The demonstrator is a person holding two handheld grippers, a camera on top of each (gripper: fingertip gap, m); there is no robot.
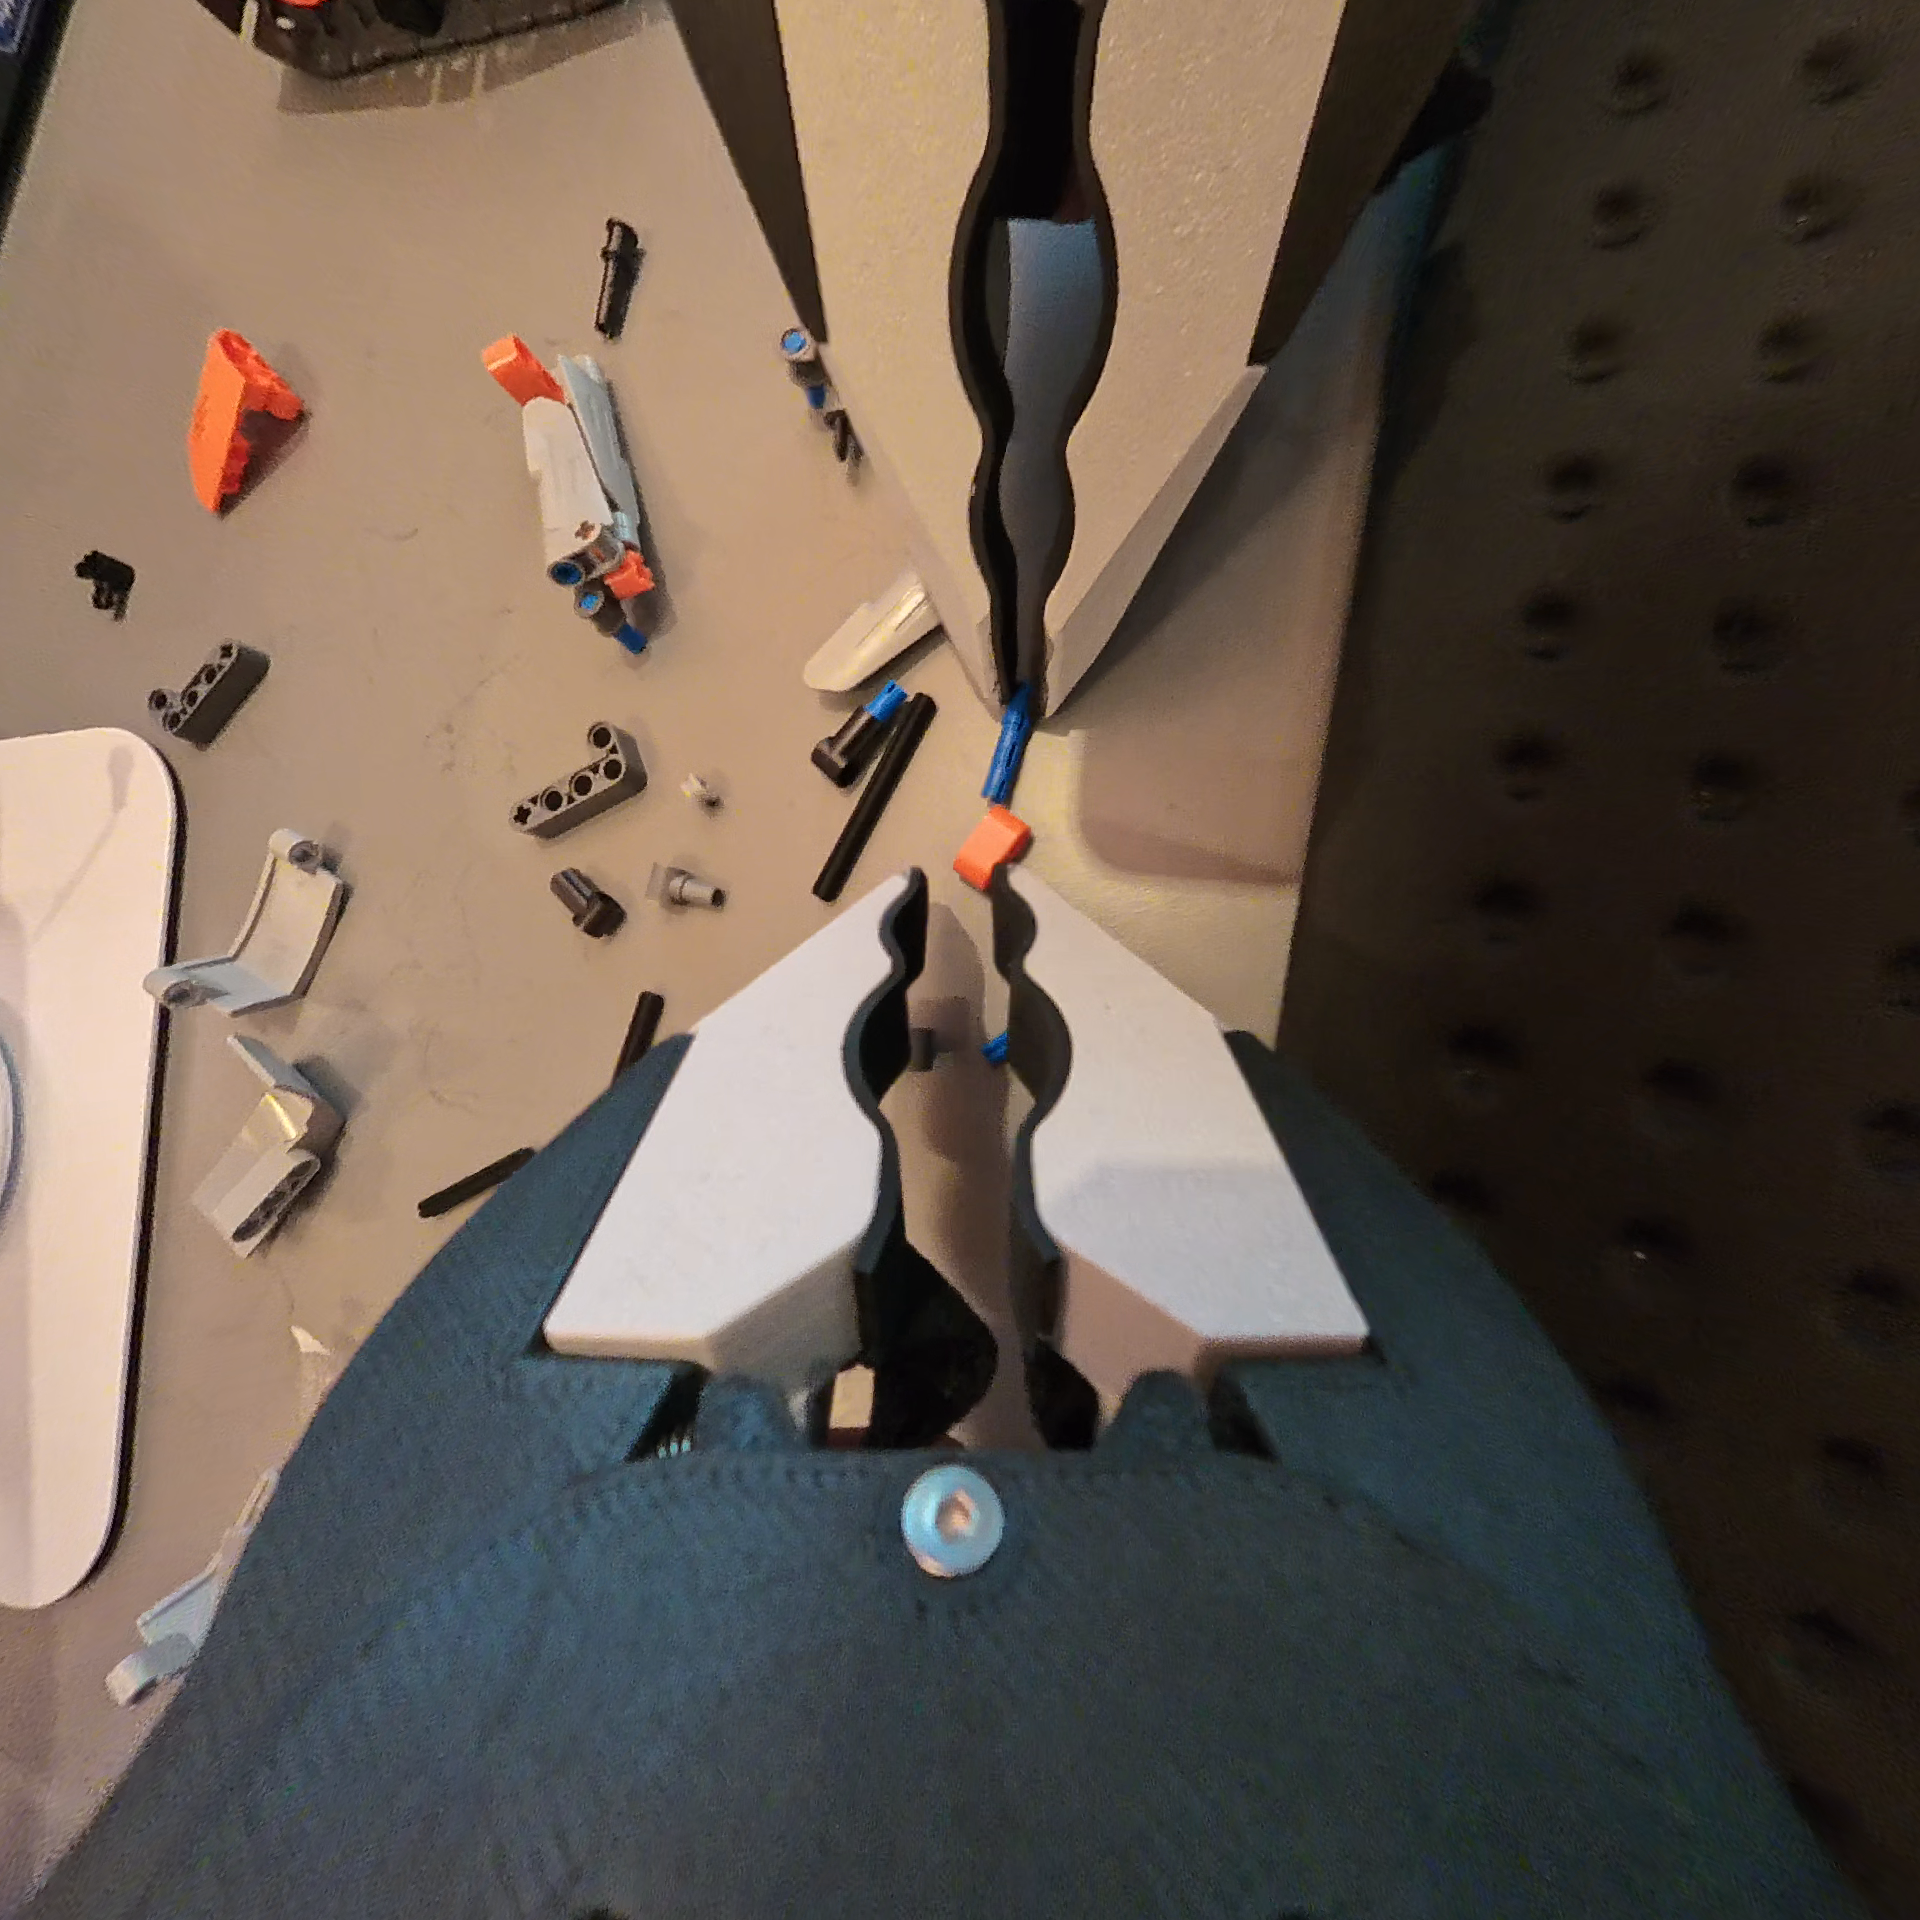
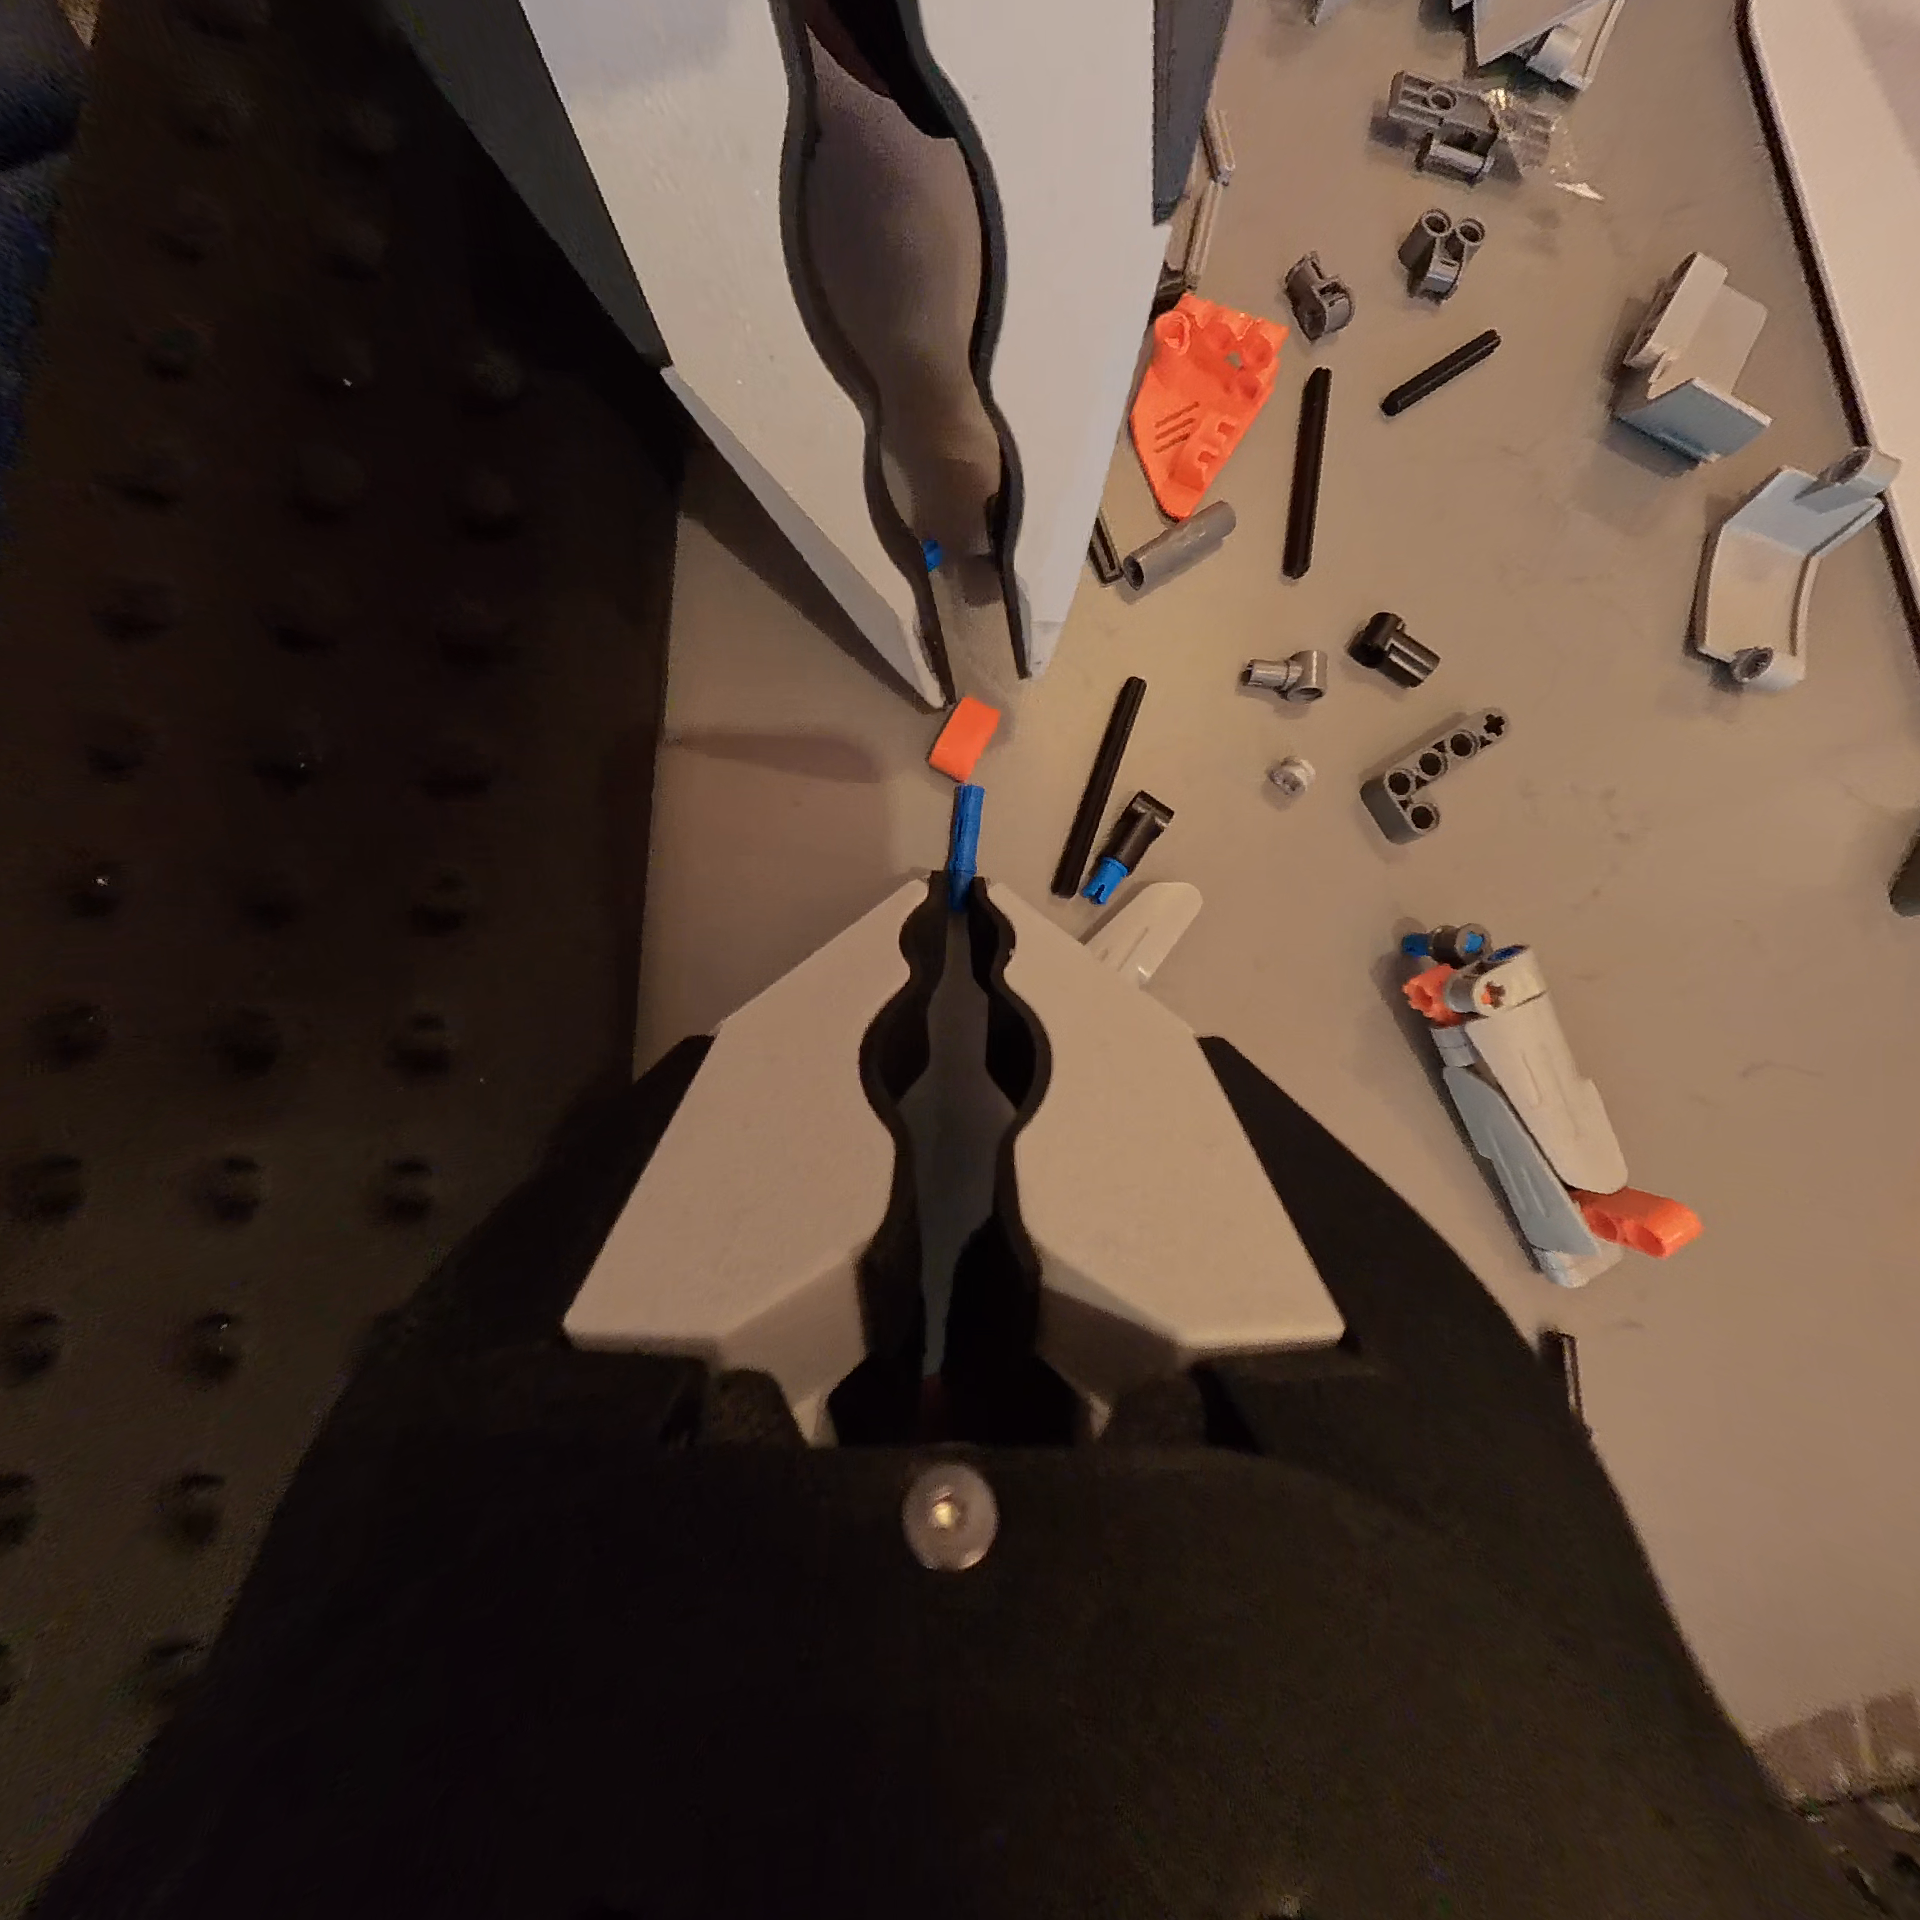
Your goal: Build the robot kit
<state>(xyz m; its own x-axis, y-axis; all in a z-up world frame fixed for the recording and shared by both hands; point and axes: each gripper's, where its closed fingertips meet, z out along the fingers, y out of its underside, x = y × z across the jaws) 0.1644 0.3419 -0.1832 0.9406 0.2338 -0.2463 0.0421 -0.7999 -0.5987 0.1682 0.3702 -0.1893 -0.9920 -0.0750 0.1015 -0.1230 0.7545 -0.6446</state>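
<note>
Now right hand-held gripper (image 2: 961, 899) clamped on blue pin (image 2: 964, 826), left hand-held gripper (image 1: 956, 888) apart, near orange piece (image 1: 989, 847).

I see a blue pin (image 2: 965, 831), a small orange block (image 2: 966, 736), a grey table (image 1: 436, 260) and a black dotted mat (image 1: 1662, 727) on the right.

A hobby or lab work table laid out for building with toy construction parts.
A plain grey tabletop (image 1: 436, 260) is strewn with small plastic pieces: black axles (image 2: 1305, 473), grey L-shaped beams (image 2: 1432, 777), blue pins (image 2: 964, 823), orange panels (image 2: 1200, 416) and a half-built grey-and-orange assembly (image 2: 1527, 1101). A dark studded mat (image 1: 1662, 727) borders the table, and a white rounded board (image 1: 73, 1143) lies at its edge.
</note>
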